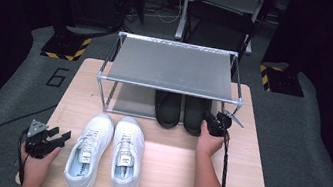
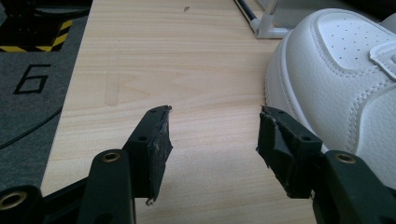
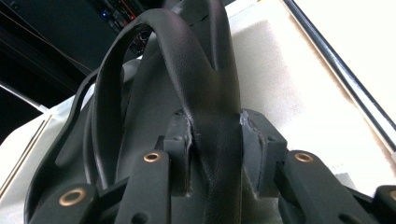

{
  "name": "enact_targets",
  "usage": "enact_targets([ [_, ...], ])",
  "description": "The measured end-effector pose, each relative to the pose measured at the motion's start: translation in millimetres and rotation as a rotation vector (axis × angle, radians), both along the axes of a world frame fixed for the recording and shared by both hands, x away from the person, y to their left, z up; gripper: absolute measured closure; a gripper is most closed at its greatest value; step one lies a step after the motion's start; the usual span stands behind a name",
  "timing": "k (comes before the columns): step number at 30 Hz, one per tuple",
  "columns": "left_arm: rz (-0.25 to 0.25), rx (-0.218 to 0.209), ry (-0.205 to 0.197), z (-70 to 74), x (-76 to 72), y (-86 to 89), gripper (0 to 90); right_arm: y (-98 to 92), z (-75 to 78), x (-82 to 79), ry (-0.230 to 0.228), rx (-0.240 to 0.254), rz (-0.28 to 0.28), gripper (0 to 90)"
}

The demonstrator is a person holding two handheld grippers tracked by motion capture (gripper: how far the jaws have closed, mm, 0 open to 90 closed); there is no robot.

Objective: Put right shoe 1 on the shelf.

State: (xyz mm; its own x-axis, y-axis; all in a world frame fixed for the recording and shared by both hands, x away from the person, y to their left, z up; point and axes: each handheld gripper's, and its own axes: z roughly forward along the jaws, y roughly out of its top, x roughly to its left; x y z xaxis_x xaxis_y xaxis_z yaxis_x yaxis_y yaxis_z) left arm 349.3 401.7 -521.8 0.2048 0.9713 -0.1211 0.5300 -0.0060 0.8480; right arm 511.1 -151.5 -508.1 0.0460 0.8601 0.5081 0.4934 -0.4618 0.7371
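Observation:
A pair of black shoes stands on the lower shelf of a metal shoe rack (image 1: pixel 173 67); the left one (image 1: pixel 168 108) is free. My right gripper (image 1: pixel 211 122) is shut on the heel rim of the right black shoe (image 1: pixel 194 112). In the right gripper view the pads of that gripper (image 3: pixel 215 140) pinch the shoe's black leather collar (image 3: pixel 187 60). Two white sneakers (image 1: pixel 89 152) (image 1: pixel 127 155) lie side by side on the wooden table (image 1: pixel 167 174). My left gripper (image 1: pixel 60 135) rests open just left of them, with bare wood between the tips of the gripper (image 2: pixel 212 126) and a white sneaker toe (image 2: pixel 336 79) close beside one jaw.
The rack's grey top shelf spans the back half of the table, its legs (image 2: pixel 268 28) near the sneakers. Grey floor with a painted 6 (image 1: pixel 57 77) lies left of the table. Cables trail from both grippers. Dark equipment stands behind.

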Motion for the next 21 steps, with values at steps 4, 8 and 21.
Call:
enact_targets([
  [4, -0.003, 0.0, 0.004, 0.4, -1.1, -0.4, 43.6, -0.6, -1.6, 1.0, -0.005, -0.005, -0.005, 64.7],
  [8, -0.002, -0.001, 0.001, 0.5, -1.6, -0.6, 43.6, -0.9, -2.9, 2.8, 0.001, -0.009, -0.011, 64.5],
  [21, -0.003, -0.001, 0.002, 0.4, -2.0, -1.2, 43.6, -0.8, -11.6, 4.2, 0.023, -0.019, -0.027, 60.6],
])
